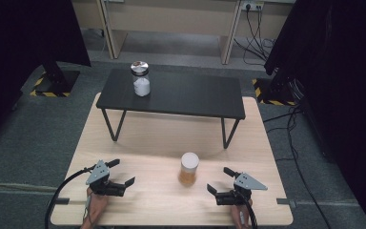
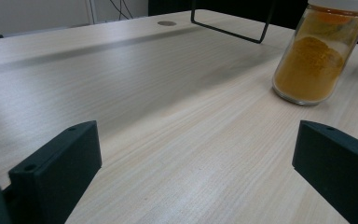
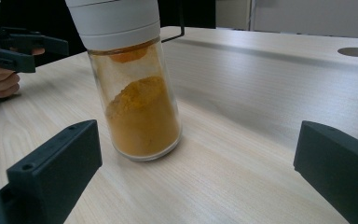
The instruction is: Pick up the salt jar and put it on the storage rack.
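A glass jar of orange powder (image 1: pixel 189 169) with a white lid stands upright on the light wooden table (image 1: pixel 143 143), near its front middle. My left gripper (image 1: pixel 123 172) rests open at the front left, well apart from that jar (image 2: pixel 313 58), which shows at the upper right of the left gripper view. My right gripper (image 1: pixel 220 180) is open at the front right, a short way from the jar (image 3: pixel 137 93), which stands just beyond its left jaw. A second jar (image 1: pixel 140 79) with white contents and a metal lid stands on a black shelf (image 1: pixel 181 95).
The black shelf stands on thin wire legs (image 1: pixel 112 125) across the table's far half. Dark panels (image 1: pixel 24 33) flank the table on both sides, with cables (image 1: pixel 295 143) on the floor at the right. The other hand and its gripper (image 3: pixel 14 49) show at far left in the right gripper view.
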`<state>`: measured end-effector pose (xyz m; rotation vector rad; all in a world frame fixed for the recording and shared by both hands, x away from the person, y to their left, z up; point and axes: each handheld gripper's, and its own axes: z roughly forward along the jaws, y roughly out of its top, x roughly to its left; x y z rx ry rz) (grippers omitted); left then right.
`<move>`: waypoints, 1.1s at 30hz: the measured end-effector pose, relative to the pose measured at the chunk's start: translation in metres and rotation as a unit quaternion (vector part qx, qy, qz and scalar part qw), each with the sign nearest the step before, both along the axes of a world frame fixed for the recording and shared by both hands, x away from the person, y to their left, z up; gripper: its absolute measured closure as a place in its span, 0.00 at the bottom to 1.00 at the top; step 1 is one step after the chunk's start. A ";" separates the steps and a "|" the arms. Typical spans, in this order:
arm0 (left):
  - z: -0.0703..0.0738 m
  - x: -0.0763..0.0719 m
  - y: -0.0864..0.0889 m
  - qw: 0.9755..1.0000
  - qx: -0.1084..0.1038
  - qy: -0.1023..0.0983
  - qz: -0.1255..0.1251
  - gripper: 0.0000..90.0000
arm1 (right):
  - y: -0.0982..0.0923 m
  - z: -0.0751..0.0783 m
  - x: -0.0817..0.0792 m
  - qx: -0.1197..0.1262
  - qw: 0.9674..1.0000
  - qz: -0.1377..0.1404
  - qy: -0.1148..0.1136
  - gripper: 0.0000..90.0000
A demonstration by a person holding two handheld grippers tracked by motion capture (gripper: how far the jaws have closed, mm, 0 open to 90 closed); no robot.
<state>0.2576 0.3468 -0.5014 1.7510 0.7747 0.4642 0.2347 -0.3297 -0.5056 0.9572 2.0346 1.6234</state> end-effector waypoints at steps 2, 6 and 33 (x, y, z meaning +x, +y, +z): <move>-0.001 0.001 0.002 1.000 -0.005 0.001 -0.004 0.00 | 0.000 0.000 0.000 -0.001 1.000 0.000 0.000 0.01; -0.001 0.000 0.001 1.000 -0.003 0.000 -0.003 0.00 | 0.001 0.000 -0.001 -0.001 1.000 -0.002 0.000 0.01; 0.000 0.002 0.002 1.000 -0.004 0.005 -0.005 0.00 | 0.002 0.000 -0.003 -0.004 1.000 -0.008 -0.002 0.01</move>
